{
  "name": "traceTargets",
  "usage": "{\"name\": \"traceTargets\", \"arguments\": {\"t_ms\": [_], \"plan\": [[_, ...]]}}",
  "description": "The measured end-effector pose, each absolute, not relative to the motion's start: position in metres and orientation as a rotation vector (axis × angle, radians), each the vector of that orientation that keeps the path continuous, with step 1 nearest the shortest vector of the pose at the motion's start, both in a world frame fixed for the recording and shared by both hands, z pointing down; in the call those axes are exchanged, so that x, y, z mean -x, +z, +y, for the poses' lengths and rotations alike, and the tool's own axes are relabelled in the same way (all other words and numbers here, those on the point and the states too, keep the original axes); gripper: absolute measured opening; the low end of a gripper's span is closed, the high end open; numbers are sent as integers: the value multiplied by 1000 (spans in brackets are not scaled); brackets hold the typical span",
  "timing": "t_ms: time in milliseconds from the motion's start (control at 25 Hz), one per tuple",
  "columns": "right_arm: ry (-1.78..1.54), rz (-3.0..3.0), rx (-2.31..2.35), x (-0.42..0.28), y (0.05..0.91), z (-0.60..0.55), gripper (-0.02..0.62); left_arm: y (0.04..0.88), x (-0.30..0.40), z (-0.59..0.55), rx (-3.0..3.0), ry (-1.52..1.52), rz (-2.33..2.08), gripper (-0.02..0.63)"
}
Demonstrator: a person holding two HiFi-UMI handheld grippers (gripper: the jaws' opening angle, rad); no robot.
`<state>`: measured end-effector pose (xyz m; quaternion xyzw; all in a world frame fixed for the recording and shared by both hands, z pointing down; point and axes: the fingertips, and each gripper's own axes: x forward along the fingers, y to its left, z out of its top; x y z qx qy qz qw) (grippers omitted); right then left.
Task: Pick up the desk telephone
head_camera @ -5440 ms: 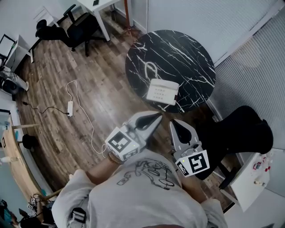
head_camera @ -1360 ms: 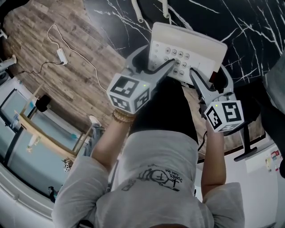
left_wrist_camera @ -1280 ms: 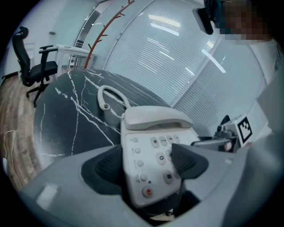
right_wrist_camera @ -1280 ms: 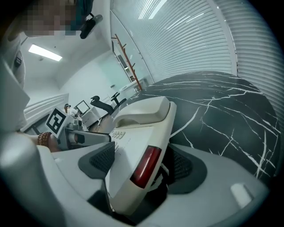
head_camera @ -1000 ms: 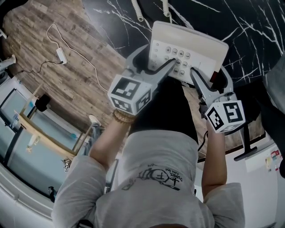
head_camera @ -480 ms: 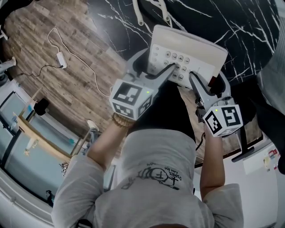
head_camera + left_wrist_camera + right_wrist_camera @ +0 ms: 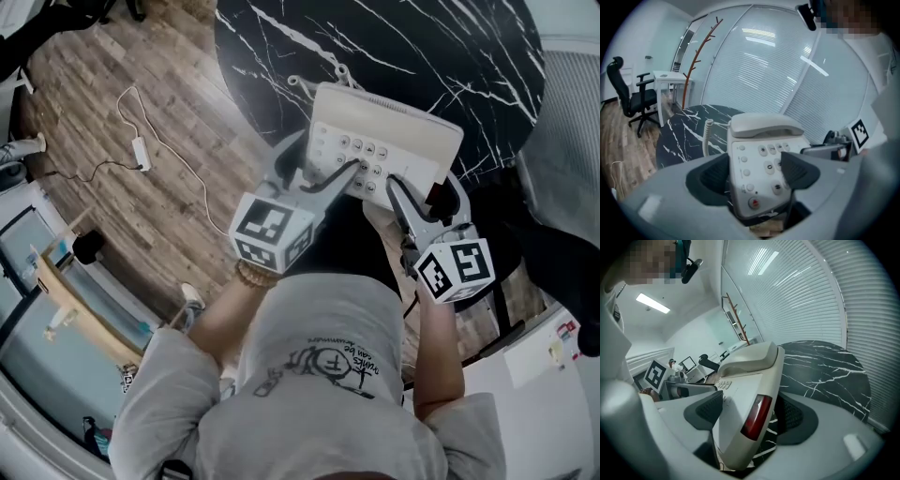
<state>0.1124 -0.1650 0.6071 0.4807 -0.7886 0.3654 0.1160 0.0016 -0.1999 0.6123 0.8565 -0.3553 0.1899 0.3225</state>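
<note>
At 12 o'clock, by the round black marble table, left gripper and right gripper each clamp the cream plastic desk telephone, its "0" key legible.

We are looking at an office: a black swivel chair is standing by a white desk, and slatted blinds are covering glass partition walls. A power strip is lying on the wood-plank floor near a round marble table.

tongs clamping desk telephone, marble table
</note>
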Motion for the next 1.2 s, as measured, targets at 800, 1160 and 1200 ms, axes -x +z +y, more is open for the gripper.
{"name": "traceTargets", "arguments": {"t_ms": [800,1160,1200], "plan": [[830,-2487,-1514,-112,386,-159,344,386,0,-190,-2436,370,-1078,351],[757,-2531,-1542,-107,329,-138,339,329,5,-169,-2472,306,-1115,353],[747,-2534,-1547,-107,324,-137,339,324,4,-168,-2479,298,-1116,353]]}}
